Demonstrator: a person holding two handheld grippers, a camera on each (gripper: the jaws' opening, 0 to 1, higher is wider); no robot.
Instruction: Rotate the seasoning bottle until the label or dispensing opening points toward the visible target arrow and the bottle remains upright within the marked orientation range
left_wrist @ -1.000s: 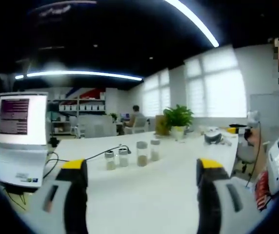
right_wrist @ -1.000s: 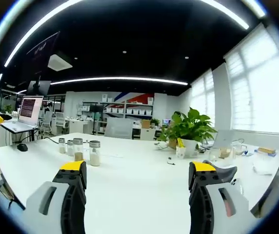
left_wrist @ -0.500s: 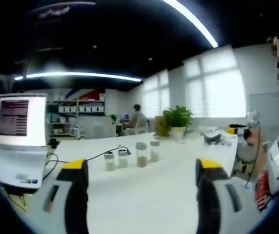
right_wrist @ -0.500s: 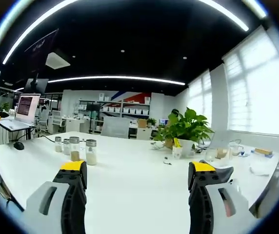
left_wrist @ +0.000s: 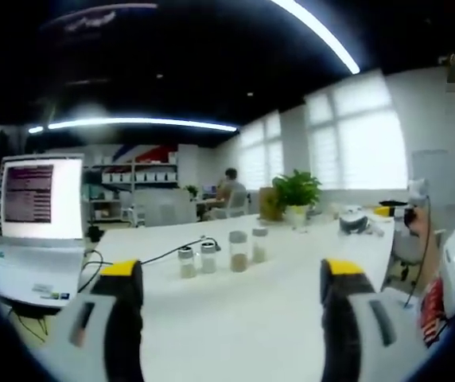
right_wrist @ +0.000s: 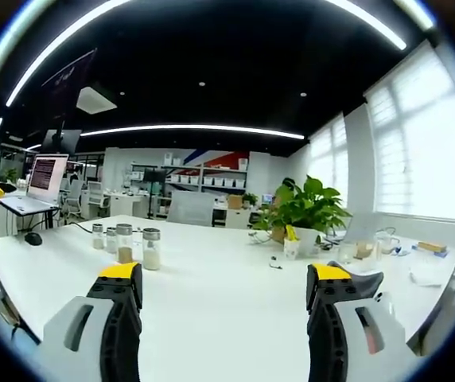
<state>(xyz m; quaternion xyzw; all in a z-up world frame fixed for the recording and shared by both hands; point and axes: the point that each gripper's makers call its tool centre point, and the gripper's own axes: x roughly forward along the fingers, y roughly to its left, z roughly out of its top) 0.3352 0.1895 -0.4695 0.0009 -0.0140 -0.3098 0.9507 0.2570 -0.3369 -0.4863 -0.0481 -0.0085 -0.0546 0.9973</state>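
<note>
Mid white tabletop, well clear of its edges: four clear glass seasoning bottles in a row, upright. Left gripper and right gripper both wide open, empty. Suggest closing in level, gripping low, twisting without tipping.

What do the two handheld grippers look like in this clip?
The left gripper and the right gripper look alike: two chunky black jaws, each capped with a yellow tip, mounted on light grey plastic bodies with a dark slot in each side. No cables or markings are visible.

Left tongs agape, empty; right tongs same.
</note>
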